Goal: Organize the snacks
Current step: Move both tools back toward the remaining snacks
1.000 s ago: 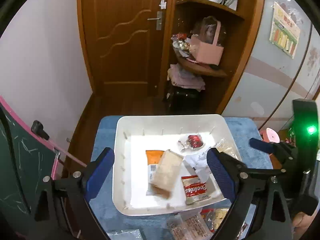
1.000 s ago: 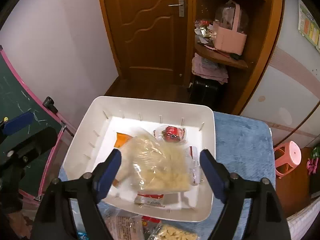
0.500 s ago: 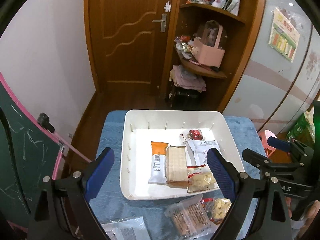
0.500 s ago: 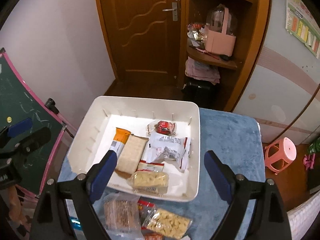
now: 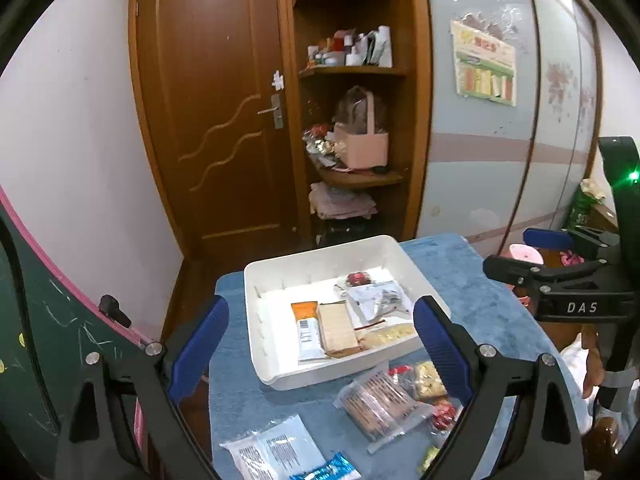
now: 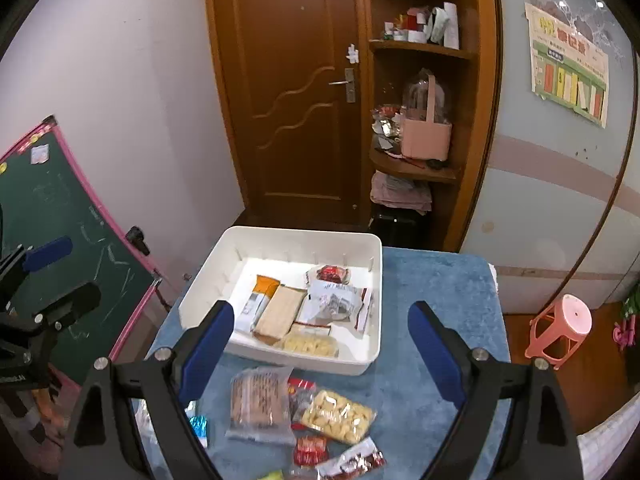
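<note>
A white bin (image 5: 264, 276) (image 6: 372, 280) stands on the blue-cloth table. It holds several snack packs: an orange-and-white bar (image 6: 260, 300), a tan wafer pack (image 6: 280, 314), a white crumpled pack (image 6: 334, 300), a red-sweet pack (image 6: 330, 272) and a clear bag of yellow pieces (image 6: 308, 346). Loose snacks lie in front of the bin: a brown cracker pack (image 6: 258, 404) (image 5: 376, 404) and a yellow puff bag (image 6: 338, 416). My left gripper (image 5: 320, 352) is open and empty, held back above the loose snacks. My right gripper (image 6: 320, 352) is open and empty above them too.
White and blue packets (image 5: 276, 452) lie at the table's near left. Small red packs (image 6: 310, 450) lie near the front edge. A green chalkboard (image 6: 60, 240) stands left of the table, a pink stool (image 6: 560, 332) on the right, a wooden door and shelves behind.
My right gripper let go of the clear bag of yellow pieces, which now lies in the bin's front. Both grippers have drawn back and up from the bin.
</note>
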The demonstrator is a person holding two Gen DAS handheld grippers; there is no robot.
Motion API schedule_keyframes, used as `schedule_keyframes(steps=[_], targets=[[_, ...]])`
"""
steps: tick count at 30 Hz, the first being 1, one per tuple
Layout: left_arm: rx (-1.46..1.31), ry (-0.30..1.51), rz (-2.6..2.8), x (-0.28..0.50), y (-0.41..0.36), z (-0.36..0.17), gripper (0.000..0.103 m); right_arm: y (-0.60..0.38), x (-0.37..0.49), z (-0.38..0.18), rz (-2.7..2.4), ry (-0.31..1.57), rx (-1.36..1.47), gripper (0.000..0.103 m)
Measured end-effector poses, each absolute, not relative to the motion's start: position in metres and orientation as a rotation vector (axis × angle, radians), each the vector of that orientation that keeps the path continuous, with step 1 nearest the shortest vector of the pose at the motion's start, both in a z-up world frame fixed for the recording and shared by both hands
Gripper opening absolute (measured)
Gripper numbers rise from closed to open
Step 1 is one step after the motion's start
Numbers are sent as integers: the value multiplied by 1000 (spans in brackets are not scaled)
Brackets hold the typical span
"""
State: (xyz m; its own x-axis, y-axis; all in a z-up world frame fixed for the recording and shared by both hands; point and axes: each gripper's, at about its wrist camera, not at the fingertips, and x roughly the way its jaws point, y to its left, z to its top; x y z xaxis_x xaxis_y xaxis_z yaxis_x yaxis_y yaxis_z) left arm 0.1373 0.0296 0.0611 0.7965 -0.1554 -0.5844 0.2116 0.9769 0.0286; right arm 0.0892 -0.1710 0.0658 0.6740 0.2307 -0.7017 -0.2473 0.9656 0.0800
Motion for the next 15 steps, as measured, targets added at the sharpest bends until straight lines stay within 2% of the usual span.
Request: schedule_keyframes(steps=[7, 9, 15], targets=[[53, 668, -225, 104, 29, 69, 94, -164, 43, 74, 301, 775, -105, 90], [46, 696, -229, 97, 29, 65, 99, -161, 27, 69, 310, 777, -133, 90], [46, 775, -277, 76, 29, 38, 99, -159, -10, 43, 347, 785, -163, 90]])
